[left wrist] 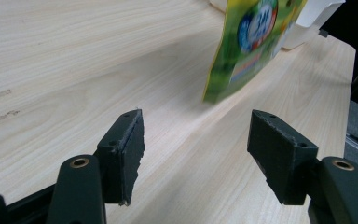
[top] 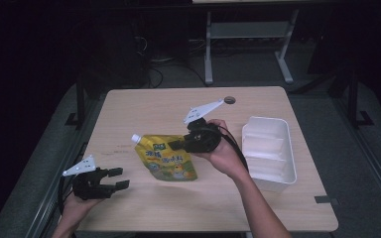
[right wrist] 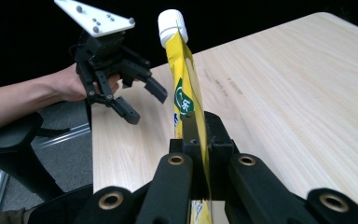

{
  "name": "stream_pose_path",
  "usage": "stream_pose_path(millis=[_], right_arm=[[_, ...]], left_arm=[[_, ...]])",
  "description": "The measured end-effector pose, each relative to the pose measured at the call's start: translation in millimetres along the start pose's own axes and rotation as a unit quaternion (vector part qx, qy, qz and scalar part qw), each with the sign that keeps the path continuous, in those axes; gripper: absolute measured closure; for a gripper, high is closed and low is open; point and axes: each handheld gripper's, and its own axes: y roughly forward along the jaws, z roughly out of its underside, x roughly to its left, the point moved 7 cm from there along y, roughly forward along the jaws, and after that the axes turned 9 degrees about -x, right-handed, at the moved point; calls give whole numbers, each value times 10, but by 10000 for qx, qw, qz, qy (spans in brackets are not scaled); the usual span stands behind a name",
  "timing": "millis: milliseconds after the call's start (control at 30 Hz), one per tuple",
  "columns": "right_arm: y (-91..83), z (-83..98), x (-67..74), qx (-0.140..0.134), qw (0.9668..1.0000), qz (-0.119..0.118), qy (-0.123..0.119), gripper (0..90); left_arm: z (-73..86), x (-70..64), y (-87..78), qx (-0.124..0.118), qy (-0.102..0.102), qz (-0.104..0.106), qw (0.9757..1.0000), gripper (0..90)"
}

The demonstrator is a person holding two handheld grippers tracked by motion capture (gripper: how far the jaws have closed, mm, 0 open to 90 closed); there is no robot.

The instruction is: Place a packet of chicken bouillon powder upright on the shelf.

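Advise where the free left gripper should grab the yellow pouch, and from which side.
Probably the flat edge below the white cap. The right gripper is shut on the yellow pouch at one side edge, holding it off the table, so the spout side is free. The left gripper, open at the table's left, could come in from there, jaws across the thin film.

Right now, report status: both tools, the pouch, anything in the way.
Right tool shut on yellow spouted pouch, held off the table. Left tool open, empty, short of the pouch. White tray at right, clear of both.
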Motion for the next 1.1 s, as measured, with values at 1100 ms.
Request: stream_pose_path(millis=[1100], right_arm=[[-901, -145, -353, -366, 9976, 544, 224, 894]], left_arm=[[78, 46, 30, 186, -43, 26, 9998, 353]])
